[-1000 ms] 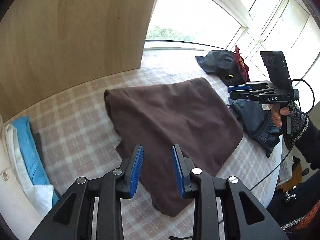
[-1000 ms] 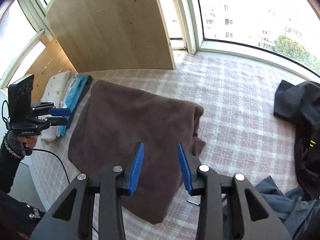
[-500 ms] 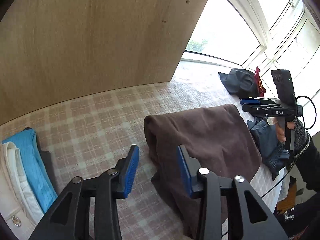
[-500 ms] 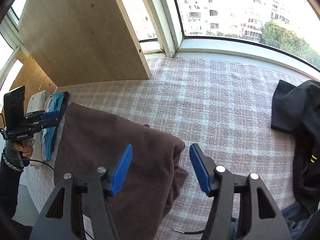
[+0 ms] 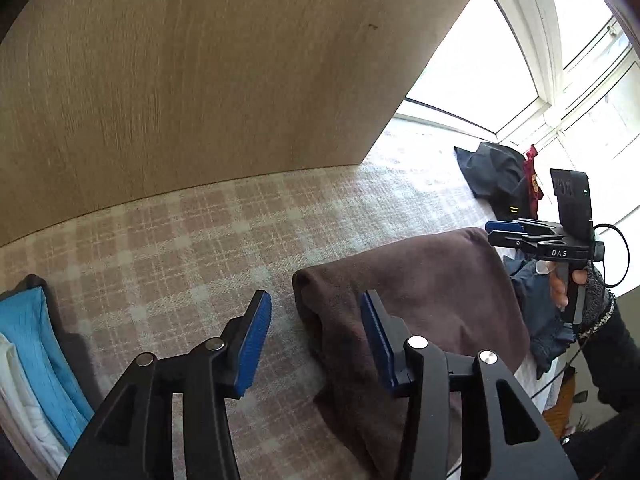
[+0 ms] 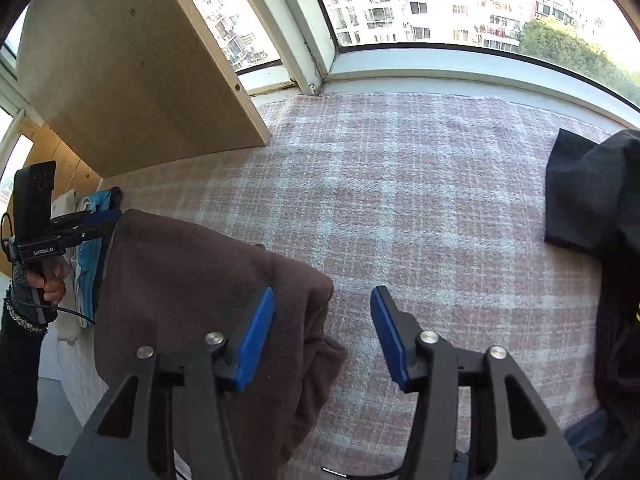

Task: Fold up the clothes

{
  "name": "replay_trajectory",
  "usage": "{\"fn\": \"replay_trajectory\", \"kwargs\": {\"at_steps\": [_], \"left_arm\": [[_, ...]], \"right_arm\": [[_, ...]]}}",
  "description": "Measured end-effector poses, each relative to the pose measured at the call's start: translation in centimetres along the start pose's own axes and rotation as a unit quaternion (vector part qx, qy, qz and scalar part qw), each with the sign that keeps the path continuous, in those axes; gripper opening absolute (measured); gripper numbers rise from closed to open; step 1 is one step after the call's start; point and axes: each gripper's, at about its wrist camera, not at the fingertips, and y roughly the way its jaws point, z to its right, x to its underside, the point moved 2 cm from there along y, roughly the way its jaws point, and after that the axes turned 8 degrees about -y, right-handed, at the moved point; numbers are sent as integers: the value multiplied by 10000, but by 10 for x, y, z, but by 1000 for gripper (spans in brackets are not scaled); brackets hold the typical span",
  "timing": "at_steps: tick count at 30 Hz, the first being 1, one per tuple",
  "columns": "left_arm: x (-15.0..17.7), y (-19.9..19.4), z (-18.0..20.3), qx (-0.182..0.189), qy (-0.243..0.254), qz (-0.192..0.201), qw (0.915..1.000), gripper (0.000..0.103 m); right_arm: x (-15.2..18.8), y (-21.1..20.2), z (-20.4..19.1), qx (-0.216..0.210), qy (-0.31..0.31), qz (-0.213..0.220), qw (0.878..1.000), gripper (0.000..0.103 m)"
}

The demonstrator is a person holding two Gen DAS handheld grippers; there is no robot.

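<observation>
Brown garment, folded.
The brown garment is laid flat, its folded edge just ahead of the left claw.

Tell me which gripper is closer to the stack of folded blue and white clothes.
Left. The left gripper hovers open between the folded stack and the brown garment. The right gripper is open over the garment's opposite side, with the garment between it and the stack.

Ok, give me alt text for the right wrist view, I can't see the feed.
The open right gripper hovers over the far right corner of a folded brown garment on a pink plaid cloth. The left gripper is at the garment's opposite corner; dark clothing lies right.
</observation>
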Motion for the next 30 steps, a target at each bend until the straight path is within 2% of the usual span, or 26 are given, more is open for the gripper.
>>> {"fn": "replay_trajectory", "kwargs": {"at_steps": [1,2,6,9,16,20,22,26,30], "left_arm": [[-2,2,-2,65,-64,-102,9999,66],[-4,5,-4,119,-122,-217,9996,74],[1,38,-6,44,-150,-911,9957,74],[8,56,-4,166,-200,-1160,9929,74],[2,64,7,309,-58,-1091,9935,76],[4,66,14,357,7,-1109,9932,76],[7,68,15,655,-134,-1312,9891,76],[9,70,21,647,-12,-1330,9890,76],[7,72,22,652,-12,-1313,9892,76]], "right_arm": [[3,-1,7,-103,168,-57,9998,55],[5,-1,12,-198,299,-113,9993,55],[15,12,17,-519,467,-316,9971,55],[23,23,20,-759,593,-468,9942,55],[22,34,22,-1352,367,-314,9896,59],[34,28,35,-1844,893,-483,9776,59],[42,24,38,-1928,1066,-490,9742,59],[52,30,31,-2155,1180,-520,9680,59],[46,35,27,-2265,1203,-481,9654,59]]}}
